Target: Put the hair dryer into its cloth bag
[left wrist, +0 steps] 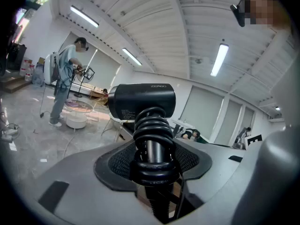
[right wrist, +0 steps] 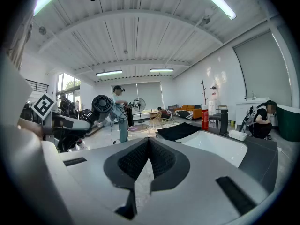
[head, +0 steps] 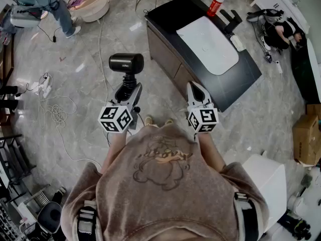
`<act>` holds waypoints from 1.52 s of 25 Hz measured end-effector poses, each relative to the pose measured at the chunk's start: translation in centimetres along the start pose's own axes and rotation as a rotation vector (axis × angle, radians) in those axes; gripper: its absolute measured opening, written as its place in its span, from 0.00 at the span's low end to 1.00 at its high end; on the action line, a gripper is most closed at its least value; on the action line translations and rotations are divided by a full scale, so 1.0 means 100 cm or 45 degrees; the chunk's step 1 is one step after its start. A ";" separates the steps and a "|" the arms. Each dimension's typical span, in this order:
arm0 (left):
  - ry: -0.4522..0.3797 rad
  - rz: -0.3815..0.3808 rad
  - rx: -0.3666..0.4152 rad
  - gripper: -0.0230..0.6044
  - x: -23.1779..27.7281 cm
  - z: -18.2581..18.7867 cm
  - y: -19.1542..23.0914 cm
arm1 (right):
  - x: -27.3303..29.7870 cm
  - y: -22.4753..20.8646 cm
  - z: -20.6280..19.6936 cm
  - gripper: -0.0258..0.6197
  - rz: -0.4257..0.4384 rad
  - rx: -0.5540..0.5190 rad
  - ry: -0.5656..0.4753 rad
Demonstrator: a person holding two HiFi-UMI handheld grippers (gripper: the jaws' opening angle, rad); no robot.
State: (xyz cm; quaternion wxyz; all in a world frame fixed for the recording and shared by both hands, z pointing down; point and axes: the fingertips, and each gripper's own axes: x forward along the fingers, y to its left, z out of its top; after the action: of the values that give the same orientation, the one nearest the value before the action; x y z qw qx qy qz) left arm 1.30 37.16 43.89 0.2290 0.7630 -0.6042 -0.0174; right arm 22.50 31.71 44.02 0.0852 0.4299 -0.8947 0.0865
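- Hair dryer (head: 126,64) is clamped in the left gripper (head: 129,89) and held in the air over the floor (head: 90,49), off the left front corner of the bench (head: 165,15). Its barrel stands above the jaws, with the handle running down between them.
- Left jaws stand wide but press on the handle where the black cord (left wrist: 152,125) is coiled round it. The right gripper (head: 195,88) hovers just off the bench's near edge, its jaws closed together on nothing.
- Handling, as a judgement: the hard plastic shell is stiff and probably top-heavy with the barrel above the grip, so it may want to tip. The rubbery cord coils give the pads bite but could slide or spring loose. The handle looks the right place to hold.
- Cloth bag shows in no view, so its place relative to the bench cannot be told. Soft fabric would probably need the free right jaws to hold its mouth open.
- Room: open floor lies left of the bench, with loose cables (head: 55,114) further left. The bench top carries a white sink (head: 208,44) and, at its far side, a red bottle (head: 215,5).
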 end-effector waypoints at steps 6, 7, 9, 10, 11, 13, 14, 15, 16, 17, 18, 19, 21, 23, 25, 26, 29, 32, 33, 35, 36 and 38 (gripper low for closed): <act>0.003 -0.024 0.002 0.43 0.001 0.006 0.008 | 0.005 0.007 0.002 0.04 -0.019 0.000 -0.009; 0.005 -0.031 0.001 0.43 0.001 0.007 0.010 | 0.006 0.008 0.002 0.04 -0.025 0.003 -0.010; 0.013 -0.046 0.001 0.43 0.002 0.007 0.013 | 0.007 0.010 0.000 0.04 -0.039 0.006 -0.007; 0.021 -0.053 0.003 0.43 0.002 0.006 0.015 | 0.008 0.012 -0.001 0.04 -0.046 0.006 -0.004; 0.030 -0.058 0.009 0.43 0.002 0.005 0.018 | 0.009 0.013 -0.003 0.04 -0.053 0.005 -0.002; 0.046 -0.063 0.032 0.43 0.002 0.003 0.026 | 0.013 0.017 -0.007 0.04 -0.065 -0.004 0.003; 0.050 -0.067 0.043 0.43 0.002 0.003 0.030 | 0.015 0.018 -0.008 0.04 -0.071 -0.011 0.006; 0.051 -0.074 0.047 0.43 0.003 0.004 0.034 | 0.017 0.020 -0.009 0.04 -0.078 -0.017 0.010; 0.051 -0.085 0.048 0.43 0.004 0.005 0.037 | 0.019 0.021 -0.010 0.04 -0.084 -0.020 0.013; 0.052 -0.096 0.046 0.43 0.005 0.006 0.039 | 0.021 0.022 -0.011 0.04 -0.089 -0.020 0.016; 0.055 -0.107 0.046 0.43 0.006 0.008 0.042 | 0.022 0.024 -0.011 0.04 -0.095 -0.019 0.018; 0.056 -0.116 0.046 0.43 0.007 0.010 0.044 | 0.024 0.025 -0.011 0.04 -0.100 -0.019 0.019; 0.056 -0.127 0.047 0.43 0.010 0.014 0.049 | 0.030 0.026 -0.009 0.04 -0.107 -0.019 0.018; 0.054 -0.131 0.041 0.43 0.016 0.015 0.056 | 0.039 0.026 -0.008 0.04 -0.109 -0.025 0.016; 0.052 -0.137 0.035 0.43 0.022 0.015 0.062 | 0.049 0.026 -0.008 0.04 -0.110 -0.033 0.013; 0.051 -0.142 0.032 0.43 0.025 0.015 0.065 | 0.055 0.026 -0.008 0.04 -0.109 -0.036 0.011; 0.041 -0.149 0.009 0.43 0.037 0.018 0.074 | 0.073 0.024 -0.008 0.04 -0.097 -0.037 0.010; 0.031 -0.154 -0.013 0.43 0.056 0.026 0.082 | 0.095 0.021 -0.003 0.04 -0.070 -0.033 0.005; 0.026 -0.160 -0.021 0.43 0.063 0.029 0.083 | 0.103 0.020 -0.001 0.04 -0.058 -0.038 0.002; 0.019 -0.161 -0.033 0.43 0.077 0.036 0.088 | 0.119 0.018 0.005 0.04 -0.036 -0.047 -0.001; 0.018 -0.156 -0.038 0.43 0.084 0.039 0.092 | 0.128 0.015 0.007 0.04 -0.027 -0.048 -0.001; 0.021 -0.141 -0.052 0.43 0.100 0.044 0.099 | 0.146 0.008 0.009 0.04 -0.013 -0.047 0.005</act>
State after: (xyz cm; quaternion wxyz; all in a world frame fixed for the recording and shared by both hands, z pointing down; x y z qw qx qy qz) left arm -6.40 24.81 46.10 0.2481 0.7906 -0.5586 -0.0362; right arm 12.81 21.03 46.38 0.0954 0.4325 -0.8938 0.0704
